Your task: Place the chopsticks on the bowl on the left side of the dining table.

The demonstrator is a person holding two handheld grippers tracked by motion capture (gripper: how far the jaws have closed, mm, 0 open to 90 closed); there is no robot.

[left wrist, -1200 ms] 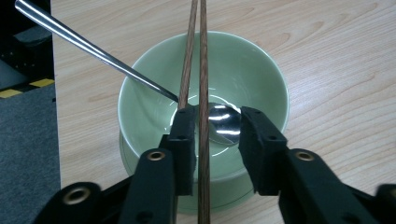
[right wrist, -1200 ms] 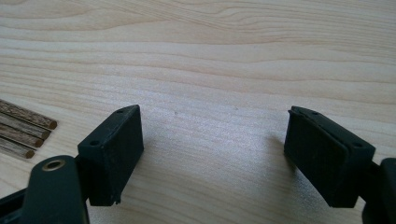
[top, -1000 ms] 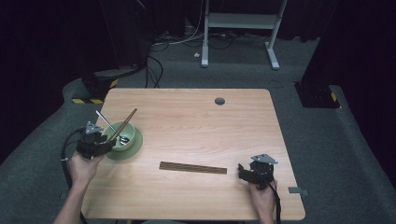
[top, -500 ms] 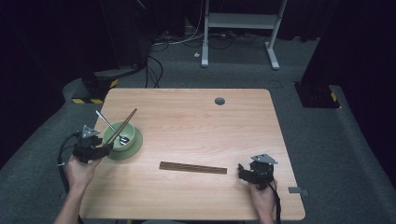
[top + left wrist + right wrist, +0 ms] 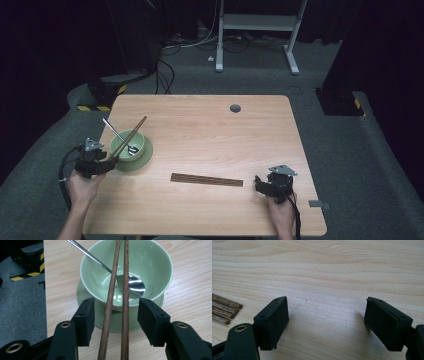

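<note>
- Green bowl (image 5: 131, 143) — stands on a matching green saucer (image 5: 142, 159) near the left edge of the desk (image 5: 210, 130); in the left gripper view the bowl (image 5: 140, 262) sits squarely on the saucer (image 5: 86, 296).
- Contents of the bowl: a metal spoon (image 5: 131, 285), its head lying in the hollow and its handle rising over the far-left rim; and the far ends of a pair of wooden chopsticks (image 5: 117, 297), which lean across the near rim.
- Left gripper (image 5: 102, 164) — at the desk's left edge, just beside the saucer. Its jaws stand apart on either side of the chopsticks, with a clear gap at each pad; they have just been opening and press on nothing.
- Bundle of chopsticks (image 5: 206, 179) — lies flat on the bare desk, between the bowl and the right gripper (image 5: 261, 184).
- Right gripper — jaws spread wide over bare wood; the bundle's ends (image 5: 224, 308) show at the left of its own view, apart from the jaws.
</note>
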